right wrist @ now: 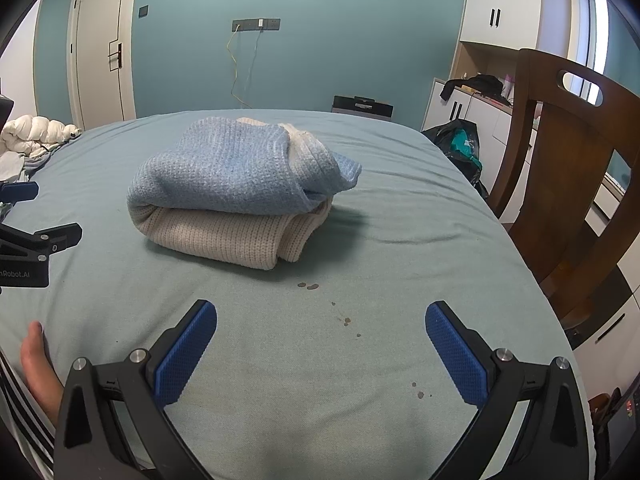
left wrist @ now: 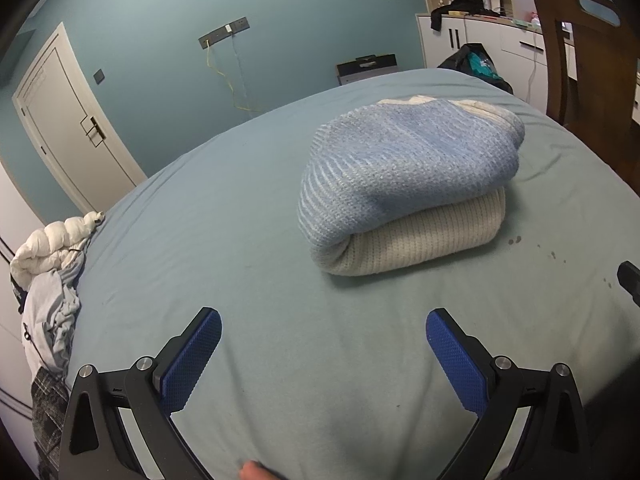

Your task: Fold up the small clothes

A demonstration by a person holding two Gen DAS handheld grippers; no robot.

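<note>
Folded blue-and-cream knit sweater (left wrist: 408, 188) lying on teal bedsheet (left wrist: 240, 240), roughly mid-bed, blue half on top, cream half beneath. Left gripper (left wrist: 323, 354) hovering just above sheet, near side of sweater, jaws spread wide, holding nothing. Right gripper (right wrist: 321, 350) likewise hovering w/ jaws wide apart, empty, clear of sweater. Small dark stains (right wrist: 308, 286) showing on sheet btwn sweater & right gripper. Wooden chair (right wrist: 568, 168) standing beside bed at right.
</note>
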